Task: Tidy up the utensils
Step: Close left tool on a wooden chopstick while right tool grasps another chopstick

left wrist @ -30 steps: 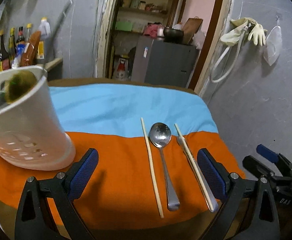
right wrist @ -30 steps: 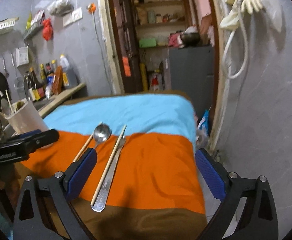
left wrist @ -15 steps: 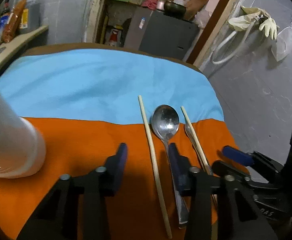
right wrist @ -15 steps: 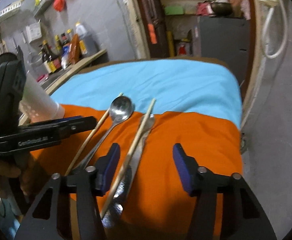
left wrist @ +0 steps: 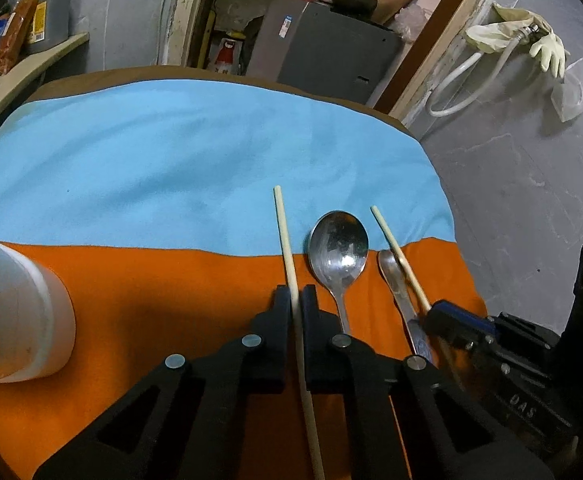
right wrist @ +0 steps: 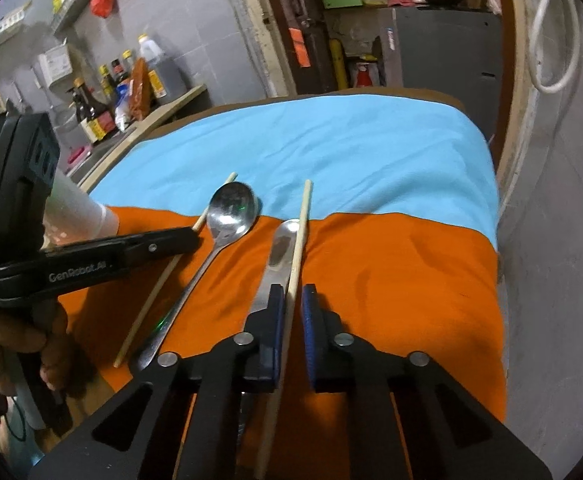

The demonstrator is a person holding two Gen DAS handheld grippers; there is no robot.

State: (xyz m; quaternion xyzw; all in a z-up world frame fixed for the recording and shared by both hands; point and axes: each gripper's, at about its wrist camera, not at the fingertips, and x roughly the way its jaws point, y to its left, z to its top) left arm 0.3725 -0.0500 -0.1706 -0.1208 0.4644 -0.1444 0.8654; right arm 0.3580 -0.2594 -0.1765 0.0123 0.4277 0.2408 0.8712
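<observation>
Both sets of jaws have closed from wide open a second ago — left gripper pinches the left pale wooden chopstick, right gripper straddles the right pale wooden chopstick, nearly clamped. Between the sticks, frame centre: large steel spoon, smaller steel spoon, on the orange-and-blue cloth. White plastic holder far left — likely destination; lift looks next.

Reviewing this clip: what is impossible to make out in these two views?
- White utensil holder: left view's edge cuts off its top; contents unseen.
- Right chopstick: near end hidden beneath the right claw.
- Second metal utensil: handle hidden under the same claw.
- Bottle labels: too small, blurred.
</observation>
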